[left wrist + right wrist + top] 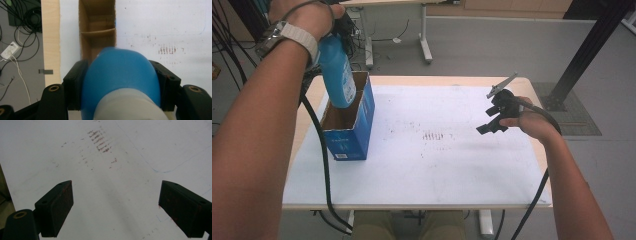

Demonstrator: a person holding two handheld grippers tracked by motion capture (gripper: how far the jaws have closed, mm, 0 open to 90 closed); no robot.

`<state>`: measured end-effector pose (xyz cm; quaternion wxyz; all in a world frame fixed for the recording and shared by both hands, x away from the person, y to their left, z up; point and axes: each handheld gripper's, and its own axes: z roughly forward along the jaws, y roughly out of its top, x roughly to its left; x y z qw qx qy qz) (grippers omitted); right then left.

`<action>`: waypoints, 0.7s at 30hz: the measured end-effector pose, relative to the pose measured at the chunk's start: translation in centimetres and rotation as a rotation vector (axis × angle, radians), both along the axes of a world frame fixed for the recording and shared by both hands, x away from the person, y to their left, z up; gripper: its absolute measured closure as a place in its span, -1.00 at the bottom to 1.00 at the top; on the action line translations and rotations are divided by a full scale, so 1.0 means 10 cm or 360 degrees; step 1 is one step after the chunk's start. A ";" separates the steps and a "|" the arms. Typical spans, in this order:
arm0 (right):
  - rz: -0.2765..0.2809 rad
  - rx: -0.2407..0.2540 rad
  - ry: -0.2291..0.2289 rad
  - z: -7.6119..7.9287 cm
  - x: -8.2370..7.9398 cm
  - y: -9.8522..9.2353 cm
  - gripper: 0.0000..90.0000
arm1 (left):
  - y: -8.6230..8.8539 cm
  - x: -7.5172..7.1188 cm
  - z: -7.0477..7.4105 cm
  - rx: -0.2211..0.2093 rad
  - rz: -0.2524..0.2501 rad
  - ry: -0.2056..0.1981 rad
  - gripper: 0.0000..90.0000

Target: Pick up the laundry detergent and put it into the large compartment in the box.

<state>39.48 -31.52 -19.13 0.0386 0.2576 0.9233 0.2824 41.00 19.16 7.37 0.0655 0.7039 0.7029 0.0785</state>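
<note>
Left hand: holds blue bottle above open blue box.
Right gripper: hovers over white table, well apart from box.

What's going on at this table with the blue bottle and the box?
A person holds a gripper in each hand. The left gripper is clamped on a blue bottle, held bottom-down over the open top of a blue cardboard box at the left of the white table. The right gripper hangs open and empty above the table's right side.
</note>
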 end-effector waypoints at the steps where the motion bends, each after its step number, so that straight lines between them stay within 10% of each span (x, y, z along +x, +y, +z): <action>1: 0.0000 -0.0002 0.0001 0.00 0.00 0.00 -0.72 | 0.00 0.00 -0.01 0.0005 0.0004 -0.0001 -0.17; 21: -0.0005 -0.0011 0.0016 -0.03 0.05 0.05 -0.72 | 0.12 0.12 -0.22 0.0004 0.0016 0.0020 -0.17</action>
